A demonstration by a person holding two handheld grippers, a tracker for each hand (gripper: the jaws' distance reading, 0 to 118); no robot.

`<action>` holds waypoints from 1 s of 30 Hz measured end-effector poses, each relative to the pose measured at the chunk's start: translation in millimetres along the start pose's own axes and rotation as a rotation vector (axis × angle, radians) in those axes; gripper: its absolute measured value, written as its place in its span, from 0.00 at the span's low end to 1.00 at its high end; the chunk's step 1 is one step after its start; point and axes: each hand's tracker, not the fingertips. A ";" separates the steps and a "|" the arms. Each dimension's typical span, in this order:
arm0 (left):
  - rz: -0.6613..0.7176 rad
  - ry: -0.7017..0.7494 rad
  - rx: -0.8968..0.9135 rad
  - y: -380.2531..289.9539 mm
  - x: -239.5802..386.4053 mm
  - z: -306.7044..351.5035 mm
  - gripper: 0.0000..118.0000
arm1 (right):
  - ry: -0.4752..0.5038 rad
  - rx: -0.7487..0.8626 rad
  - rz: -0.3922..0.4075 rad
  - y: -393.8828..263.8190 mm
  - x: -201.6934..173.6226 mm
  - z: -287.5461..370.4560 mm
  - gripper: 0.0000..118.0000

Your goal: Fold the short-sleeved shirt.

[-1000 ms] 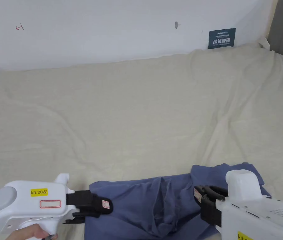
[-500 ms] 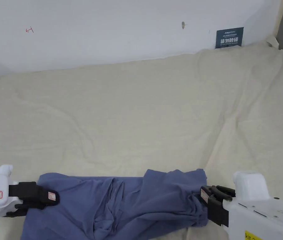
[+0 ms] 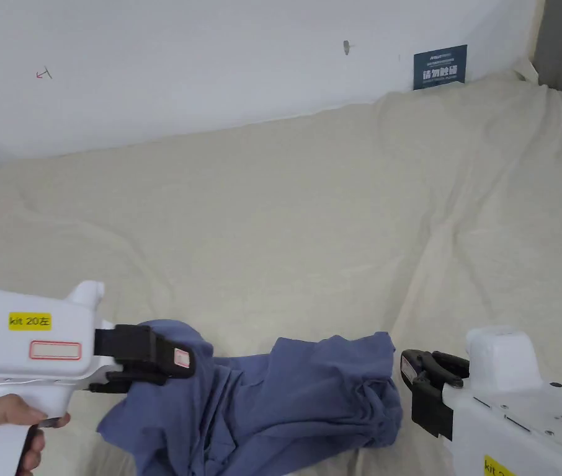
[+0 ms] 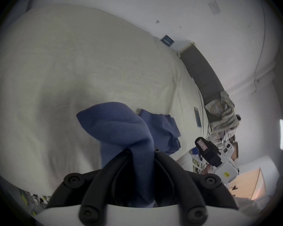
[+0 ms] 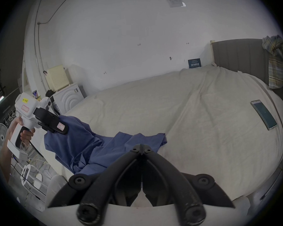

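The near hem of the shirt (image 3: 286, 403) is cut off at the 6 o'clock edge of the head view, and deep creases hide its sleeves and collar. In the left gripper view the cloth blurs close to the lens and covers the inner faces of the jaws.

The shirt is blue, short-sleeved and bunched into a crumpled band. It lies on the near part of the bed (image 3: 311, 204), at 6 o'clock in the head view. Its left end is raised off the sheet; its right end rests on the sheet in loose folds.

The left gripper (image 3: 177, 362) is at 8 o'clock in the head view, held by the left hand (image 3: 0, 421). Its jaws are clamped on the raised end of the shirt, with cloth passing between them in the left gripper view.

The right gripper (image 3: 419, 372) is at 4 o'clock, just beside the right end of the shirt. Its jaws are closed tip to tip in the right gripper view, with no cloth between them.

A phone (image 5: 264, 117) lies on the bed at 3 o'clock in the right gripper view, well apart from the shirt. A plaid cloth (image 5: 277, 61) hangs on the headboard (image 5: 238, 55) at 2 o'clock.
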 end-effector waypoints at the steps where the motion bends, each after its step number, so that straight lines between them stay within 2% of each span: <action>1: -0.014 -0.009 -0.005 2.2 7.6 -8.2 0.11 | -0.002 0.000 -0.007 0.1 2.6 1.1 0.00; 7: -0.100 -0.046 -0.135 18.1 58.7 -83.3 0.11 | -0.030 0.000 -0.039 -6.4 20.2 10.0 0.00; 14: -0.102 -0.034 -0.220 27.7 80.9 -155.4 0.11 | -0.053 -0.015 -0.101 -15.9 41.5 14.3 0.00; 15: -0.113 -0.019 -0.226 28.1 81.3 -159.8 0.14 | -0.054 -0.021 -0.110 -15.3 43.0 14.3 0.00; 16: -0.112 -0.019 -0.221 26.9 81.4 -162.5 0.27 | -0.054 -0.023 -0.114 -14.9 43.7 14.6 0.00; 17: -0.116 -0.029 -0.205 26.5 79.9 -161.9 0.47 | -0.053 -0.025 -0.115 -15.2 44.2 14.9 0.00; 19: -0.095 -0.102 -0.184 27.2 82.3 -160.7 0.93 | -0.057 -0.027 -0.112 -15.9 44.0 14.8 0.00; 20: -0.092 -0.127 -0.169 26.6 86.2 -156.9 0.99 | -0.058 -0.029 -0.108 -16.3 44.4 14.2 0.00; 22: -0.080 -0.164 -0.142 29.8 89.9 -146.8 0.99 | -0.059 -0.032 -0.104 -16.1 43.9 13.5 0.00; 28: -0.123 -0.158 -0.052 32.7 83.9 -108.5 0.99 | -0.058 -0.041 -0.096 -16.2 40.4 11.2 0.00; 30: -0.105 -0.108 -0.041 31.2 72.2 -101.9 0.94 | -0.058 -0.041 -0.094 -16.1 40.0 11.5 0.00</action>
